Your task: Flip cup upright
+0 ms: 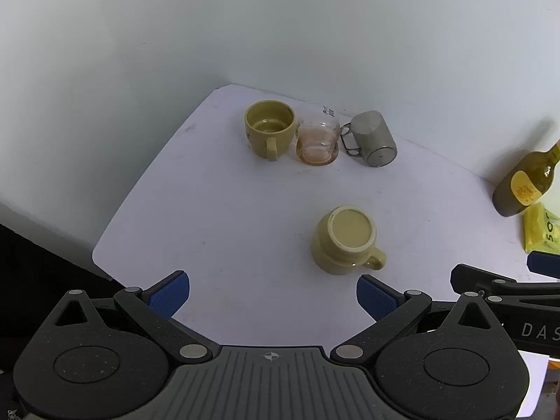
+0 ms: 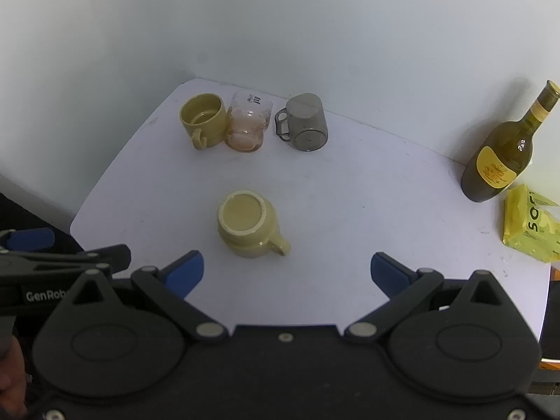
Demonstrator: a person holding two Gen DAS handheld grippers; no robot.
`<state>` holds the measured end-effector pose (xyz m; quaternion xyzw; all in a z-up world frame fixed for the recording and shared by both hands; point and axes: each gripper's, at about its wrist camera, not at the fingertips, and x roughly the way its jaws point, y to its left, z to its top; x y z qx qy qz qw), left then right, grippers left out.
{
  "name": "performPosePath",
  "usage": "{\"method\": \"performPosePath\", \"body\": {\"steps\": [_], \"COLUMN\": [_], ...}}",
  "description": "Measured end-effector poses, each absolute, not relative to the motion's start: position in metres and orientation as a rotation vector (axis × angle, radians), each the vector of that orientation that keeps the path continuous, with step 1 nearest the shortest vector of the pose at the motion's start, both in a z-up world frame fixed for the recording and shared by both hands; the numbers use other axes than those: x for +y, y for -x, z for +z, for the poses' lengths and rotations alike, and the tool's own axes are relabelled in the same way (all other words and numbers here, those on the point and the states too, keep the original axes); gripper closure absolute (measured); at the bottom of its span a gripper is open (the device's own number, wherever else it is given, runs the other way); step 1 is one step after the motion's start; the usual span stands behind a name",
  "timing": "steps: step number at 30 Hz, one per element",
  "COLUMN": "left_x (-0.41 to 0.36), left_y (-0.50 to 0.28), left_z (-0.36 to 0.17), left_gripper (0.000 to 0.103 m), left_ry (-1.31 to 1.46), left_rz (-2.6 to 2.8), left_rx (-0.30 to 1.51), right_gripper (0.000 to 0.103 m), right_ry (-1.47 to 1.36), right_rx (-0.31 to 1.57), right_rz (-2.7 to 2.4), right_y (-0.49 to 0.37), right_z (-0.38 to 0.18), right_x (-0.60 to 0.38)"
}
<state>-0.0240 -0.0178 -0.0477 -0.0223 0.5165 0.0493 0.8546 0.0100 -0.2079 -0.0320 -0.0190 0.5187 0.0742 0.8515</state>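
An olive-yellow mug (image 1: pixel 344 241) stands upside down on the white table, base up, handle to the right; it also shows in the right wrist view (image 2: pixel 246 225). My left gripper (image 1: pixel 273 295) is open and empty, just in front of the mug and a little left of it. My right gripper (image 2: pixel 287 273) is open and empty, in front of the mug and to its right. At the back stand an upright olive mug (image 1: pixel 267 129), a clear glass (image 1: pixel 318 136) and a grey cup (image 1: pixel 372 140) with its flat base facing me.
A dark olive bottle with a yellow label (image 2: pixel 500 154) and a yellow packet (image 2: pixel 530 224) stand at the right edge. White walls close the back. The table (image 2: pixel 350 192) drops off at the left and front edges. Each gripper shows at the other's side.
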Motion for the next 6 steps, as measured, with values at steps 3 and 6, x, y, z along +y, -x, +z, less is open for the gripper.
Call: {"method": "performPosePath", "body": {"steps": [3, 6], "left_x": [-0.017, -0.0172], "left_y": [0.024, 0.0227], "left_z": [-0.0472, -0.0472], "left_gripper": [0.0, 0.0], "left_ry": [0.046, 0.043], "left_rz": [0.107, 0.112], "left_rx": [1.083, 1.081], "right_gripper": [0.0, 0.0], "right_ry": [0.04, 0.041], "right_rx": [1.091, 1.09], "right_rz": [0.159, 0.16], "right_y": [-0.0111, -0.0123], "right_z": [-0.0324, -0.0328], "right_x": [-0.2075, -0.2064]}}
